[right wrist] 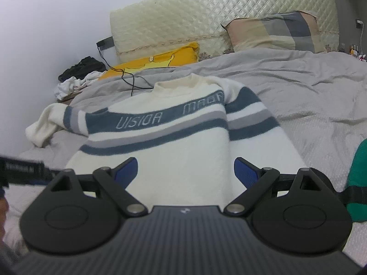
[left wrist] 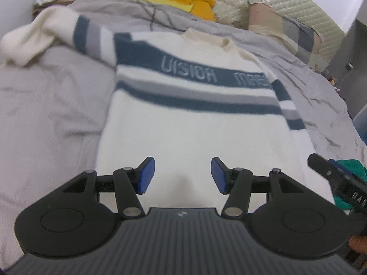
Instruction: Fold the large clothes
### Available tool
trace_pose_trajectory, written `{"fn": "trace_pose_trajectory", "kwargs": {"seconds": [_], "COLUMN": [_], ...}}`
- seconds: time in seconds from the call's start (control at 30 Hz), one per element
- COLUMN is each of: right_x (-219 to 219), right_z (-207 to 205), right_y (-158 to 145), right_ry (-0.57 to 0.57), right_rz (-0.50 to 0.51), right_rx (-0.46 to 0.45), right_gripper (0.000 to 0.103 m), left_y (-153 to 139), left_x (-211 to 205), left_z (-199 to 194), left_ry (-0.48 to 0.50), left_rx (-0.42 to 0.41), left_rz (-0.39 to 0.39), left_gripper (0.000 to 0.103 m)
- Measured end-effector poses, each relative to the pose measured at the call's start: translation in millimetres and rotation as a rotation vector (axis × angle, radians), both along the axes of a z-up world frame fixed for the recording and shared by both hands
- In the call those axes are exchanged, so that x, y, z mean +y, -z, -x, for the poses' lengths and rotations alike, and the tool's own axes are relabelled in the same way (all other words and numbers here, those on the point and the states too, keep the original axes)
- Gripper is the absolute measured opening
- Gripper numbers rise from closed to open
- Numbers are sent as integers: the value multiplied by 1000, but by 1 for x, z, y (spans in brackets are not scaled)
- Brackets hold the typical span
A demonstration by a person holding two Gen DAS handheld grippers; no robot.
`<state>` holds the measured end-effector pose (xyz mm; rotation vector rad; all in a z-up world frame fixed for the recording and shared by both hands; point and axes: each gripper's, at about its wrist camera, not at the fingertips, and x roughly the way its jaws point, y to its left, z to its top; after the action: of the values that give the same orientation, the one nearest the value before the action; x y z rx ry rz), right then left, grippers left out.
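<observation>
A cream sweater (left wrist: 183,133) with blue and grey chest stripes lies face up on the grey bed (left wrist: 52,105), collar toward the headboard. Its left sleeve (left wrist: 41,39) is spread out and rumpled; its right sleeve (right wrist: 250,119) lies along the body's right side. My left gripper (left wrist: 182,175) hovers over the lower body of the sweater, open, with nothing between its blue pads (left wrist: 146,175). My right gripper (right wrist: 185,174) is over the sweater's (right wrist: 174,151) lower right part, open wide and empty. In the left wrist view the right gripper's black frame shows at the right edge.
A yellow pillow (right wrist: 160,59) and a checked pillow (right wrist: 275,31) lean by the quilted headboard (right wrist: 206,11). A black cable (right wrist: 130,80) trails over the grey bedding. Crumpled clothes (right wrist: 75,78) sit at the far left. A green garment (right wrist: 359,176) lies at the right edge.
</observation>
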<state>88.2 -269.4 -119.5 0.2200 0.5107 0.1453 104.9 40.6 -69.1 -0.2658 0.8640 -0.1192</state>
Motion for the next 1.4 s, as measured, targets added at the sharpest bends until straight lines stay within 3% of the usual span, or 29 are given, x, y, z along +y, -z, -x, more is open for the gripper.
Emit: {"fn": "trace_pose_trajectory", "kwargs": {"seconds": [0.2, 0.4, 0.6, 0.87, 1.0, 1.2, 1.33, 1.4], "right_x": [-2, -8, -7, -10, -11, -13, -12, -10], "right_z": [-7, -10, -15, -18, -19, -22, -22, -22], "right_y": [8, 12, 16, 21, 22, 22, 23, 22], "right_ry": [20, 36, 30, 48, 47, 41, 40, 35], "right_rz": [2, -39, -60, -77, -81, -87, -101, -100], "right_rx": [68, 96, 116, 147, 151, 155, 158, 157], "right_gripper": [92, 92, 92, 92, 92, 92, 92, 92], "left_y": [16, 33, 43, 36, 42, 54, 56, 56], "left_x": [26, 46, 43, 51, 61, 60, 48, 44], "left_z": [9, 13, 17, 36, 44, 52, 58, 57], "left_ry": [-103, -177, -207, -311, -368, -320, -244, -224], "left_rx": [40, 102, 127, 74, 139, 225, 249, 258], "left_rz": [27, 122, 99, 68, 131, 268, 289, 270], "left_gripper": [61, 61, 62, 63, 63, 63, 61, 47]}}
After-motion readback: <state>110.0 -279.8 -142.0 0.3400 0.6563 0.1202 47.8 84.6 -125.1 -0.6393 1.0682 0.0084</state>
